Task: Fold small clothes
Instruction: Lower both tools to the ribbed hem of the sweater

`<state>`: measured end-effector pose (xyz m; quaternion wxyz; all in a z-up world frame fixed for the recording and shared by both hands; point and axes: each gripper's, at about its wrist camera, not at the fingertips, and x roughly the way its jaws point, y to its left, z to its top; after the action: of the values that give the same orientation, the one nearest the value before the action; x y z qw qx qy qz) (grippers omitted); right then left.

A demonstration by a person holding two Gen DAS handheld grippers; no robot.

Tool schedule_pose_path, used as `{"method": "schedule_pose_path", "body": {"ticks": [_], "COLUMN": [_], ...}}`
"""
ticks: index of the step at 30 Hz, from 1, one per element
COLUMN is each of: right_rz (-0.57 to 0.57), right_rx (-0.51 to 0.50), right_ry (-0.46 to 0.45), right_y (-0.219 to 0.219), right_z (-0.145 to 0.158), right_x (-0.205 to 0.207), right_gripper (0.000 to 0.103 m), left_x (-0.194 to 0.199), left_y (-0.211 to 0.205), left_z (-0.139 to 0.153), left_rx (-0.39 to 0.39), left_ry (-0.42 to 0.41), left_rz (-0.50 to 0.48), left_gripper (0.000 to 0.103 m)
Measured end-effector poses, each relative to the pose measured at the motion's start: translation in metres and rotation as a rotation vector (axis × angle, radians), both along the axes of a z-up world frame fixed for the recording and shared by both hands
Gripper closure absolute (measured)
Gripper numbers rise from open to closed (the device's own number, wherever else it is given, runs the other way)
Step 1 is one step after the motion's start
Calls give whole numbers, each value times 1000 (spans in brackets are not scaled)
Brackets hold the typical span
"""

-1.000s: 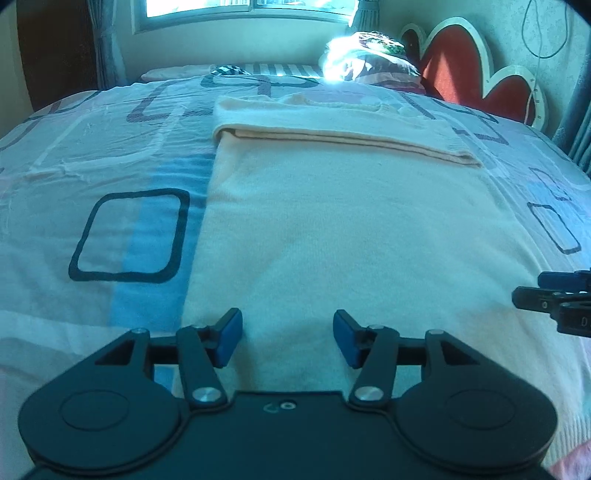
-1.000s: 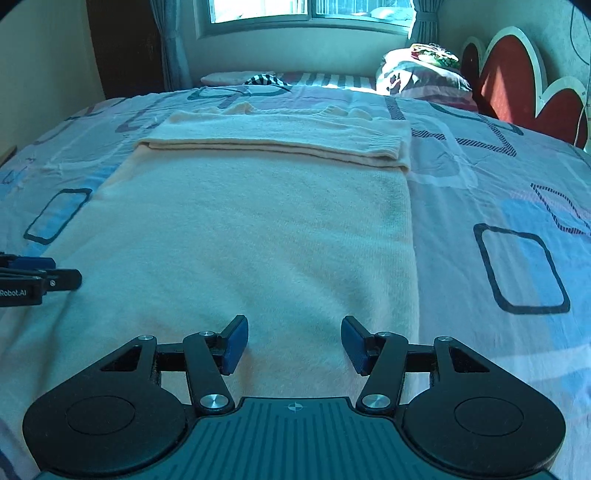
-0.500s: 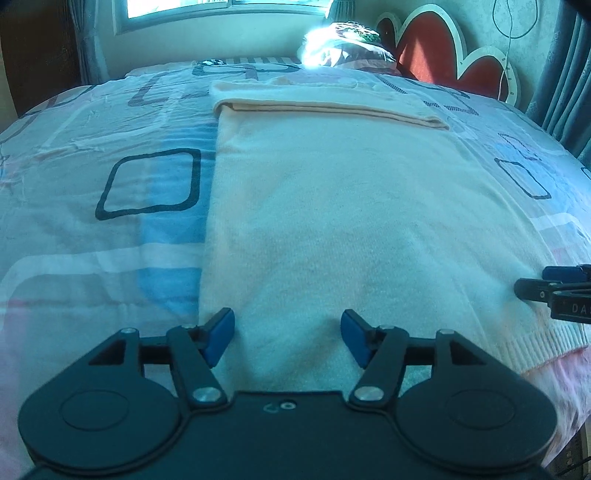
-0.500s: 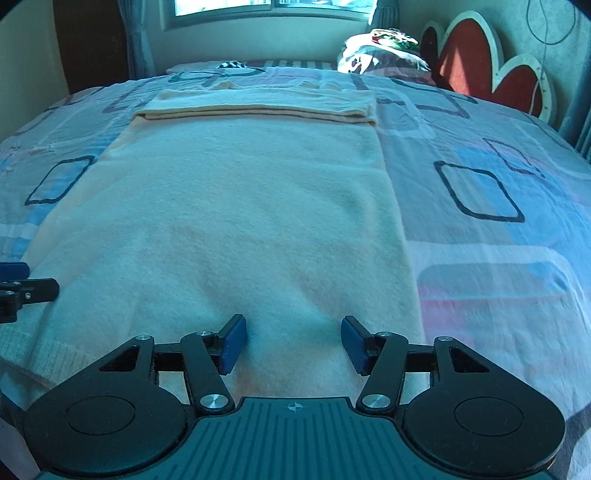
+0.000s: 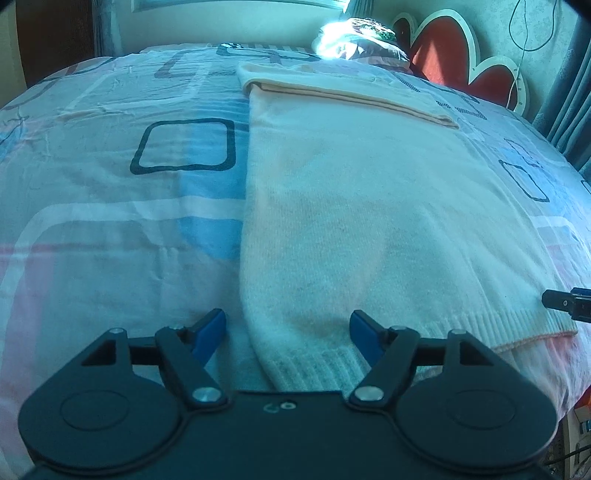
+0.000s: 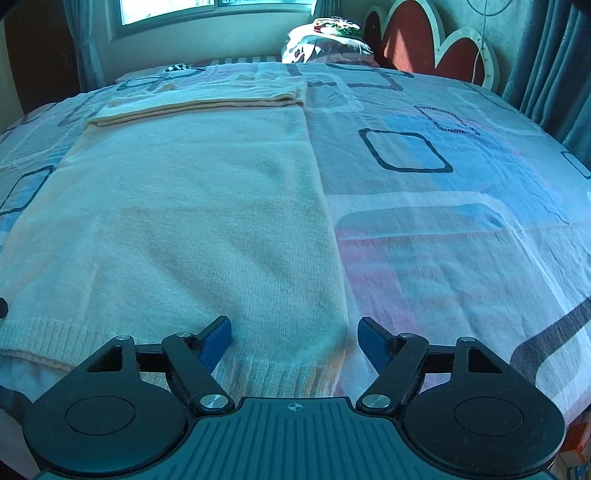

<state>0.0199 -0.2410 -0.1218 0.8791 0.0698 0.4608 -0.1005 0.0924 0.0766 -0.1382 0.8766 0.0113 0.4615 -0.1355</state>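
**A:** Where does the sweater lie against your two claws?

**B:** Your cream knit sweater is spread flat on the patterned bedsheet, running away from you toward the window. Its far end is folded back over itself into a band, and its ribbed hem is the edge nearest you, at the near edge of the bed.

**A:** And the left one?

**B:** Your left gripper stands with its jaws spread wide, nothing between the blue pads. It sits at the hem's left corner: the sweater's left edge runs in between the fingers, so the left pad is over bare sheet and the right pad is over the knit. Whether the pads touch the cloth, you cannot tell from this view.

**A:** The right one?

**B:** Your right gripper is likewise parted wide and holds nothing. It mirrors the other at the hem's right corner: the sweater's right edge passes between the fingers, left pad over knit, right pad over sheet. In the left wrist view its black tip shows at the far right, just above the hem.

**A:** Anything else?

**B:** A pillow and a red scalloped headboard lie beyond the folded end, with a curtain on your right
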Motion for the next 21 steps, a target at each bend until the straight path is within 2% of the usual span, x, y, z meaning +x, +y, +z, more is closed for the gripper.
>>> {"method": "schedule_pose_path", "body": {"ticks": [2,4,6,10,12,13,21], "right_rz": [-25,-9,13,46,33,30,6], "right_rx": [3,-9,-12,-10,18,29,53], "right_ry": [-21,-57,-71,-41,-19,-9,24], "right_y": [-1,2,7,16,11,8,-10], "right_z": [5,14,20,12,6,3,-1], "right_x": [-5,-8,-7,-5,-7,-8,-9], "right_gripper": [28,28,29,34,46,49,49], "left_x": [-1,-1,1,-2,-3,-3,-4], "left_y": [4,7,7,8,10,10,8], "left_z": [2,5,4,-1,-1,-1,0], "left_rx": [-11,-43,-55,-68,-81,-83,-76], "left_ry": [-1,3,22,34,46,50,73], "left_rz": [9,15,7,-2,-5,-3,-16], "left_gripper": [32,33,38,39,39,39,42]}}
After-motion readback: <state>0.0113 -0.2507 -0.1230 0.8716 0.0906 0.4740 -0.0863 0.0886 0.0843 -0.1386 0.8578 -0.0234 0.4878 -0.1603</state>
